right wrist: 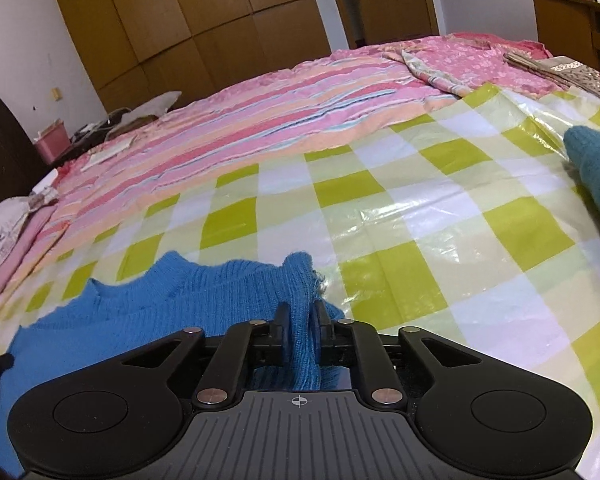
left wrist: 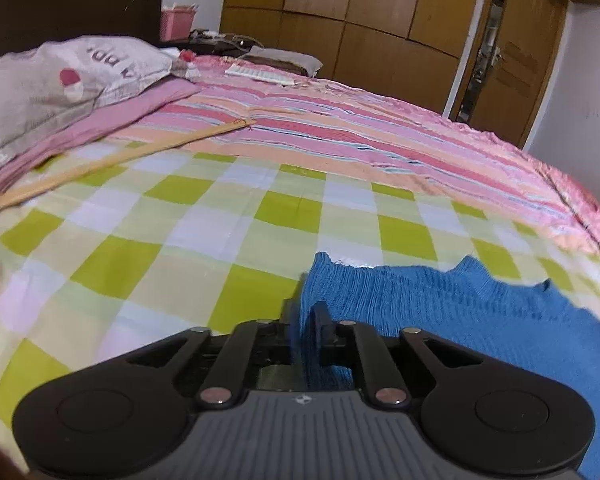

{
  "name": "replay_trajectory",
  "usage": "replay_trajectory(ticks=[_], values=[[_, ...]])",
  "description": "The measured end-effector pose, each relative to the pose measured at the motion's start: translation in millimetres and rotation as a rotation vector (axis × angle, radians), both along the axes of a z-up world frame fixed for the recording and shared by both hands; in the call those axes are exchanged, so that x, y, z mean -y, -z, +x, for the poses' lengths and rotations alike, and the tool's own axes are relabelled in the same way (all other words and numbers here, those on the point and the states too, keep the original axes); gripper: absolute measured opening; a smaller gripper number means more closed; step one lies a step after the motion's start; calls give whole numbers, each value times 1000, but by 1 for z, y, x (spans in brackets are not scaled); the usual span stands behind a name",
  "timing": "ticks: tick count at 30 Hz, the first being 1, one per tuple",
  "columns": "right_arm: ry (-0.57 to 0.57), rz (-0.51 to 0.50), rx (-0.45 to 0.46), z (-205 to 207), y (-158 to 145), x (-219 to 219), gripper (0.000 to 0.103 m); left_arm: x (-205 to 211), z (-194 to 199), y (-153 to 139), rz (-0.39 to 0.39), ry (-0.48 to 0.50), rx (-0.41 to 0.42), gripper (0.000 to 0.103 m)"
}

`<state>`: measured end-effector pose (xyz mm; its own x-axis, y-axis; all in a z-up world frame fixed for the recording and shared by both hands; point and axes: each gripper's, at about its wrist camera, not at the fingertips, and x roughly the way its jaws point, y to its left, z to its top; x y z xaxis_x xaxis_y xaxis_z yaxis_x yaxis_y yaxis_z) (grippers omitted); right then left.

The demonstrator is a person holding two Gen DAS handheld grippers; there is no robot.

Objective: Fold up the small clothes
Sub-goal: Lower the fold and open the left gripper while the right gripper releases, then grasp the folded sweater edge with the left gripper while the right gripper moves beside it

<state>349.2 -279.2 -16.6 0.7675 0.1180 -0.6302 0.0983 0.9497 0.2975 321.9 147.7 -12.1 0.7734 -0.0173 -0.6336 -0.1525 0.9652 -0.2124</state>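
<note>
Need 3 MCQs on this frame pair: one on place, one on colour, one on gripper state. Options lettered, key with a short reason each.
1. Where does the blue sweater lie?
A. on the green checked sheet
B. on the pillow
C. in the pink basket

2. What colour is the other knit garment at the right edge of the right wrist view?
A. red
B. teal
C. white

3. What is the state of the two grippers?
A. both open
B. only the left shut
C. both shut on the sweater

Answers:
1 A: the knit spreads over the checked sheet in both views.
2 B: dark teal fabric lies on the checks there.
3 C: blue knit is pinched between the fingers of the left gripper and of the right gripper.
</note>
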Motion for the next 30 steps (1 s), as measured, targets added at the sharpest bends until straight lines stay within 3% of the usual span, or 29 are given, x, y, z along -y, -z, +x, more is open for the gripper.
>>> replay_trajectory(ticks=[4, 11, 16, 19, 30], values=[[26, 21, 49, -16, -15, 7, 33, -11, -17, -12, -44, -8, 11, 35], [-11, 82, 93, -59, -26, 10, 33, -15, -48, -16, -131, 72, -15, 50], [-32, 162, 82, -92, -18, 8, 33, -12, -53, 5, -181, 77, -83, 53], [-58, 165, 70, -97, -18, 2, 33, -13, -54, 8, -208, 72, -73, 55], [-112, 197, 77, -107, -25, -19, 34, -19, -33, 14, -306, 212, -76, 54]])
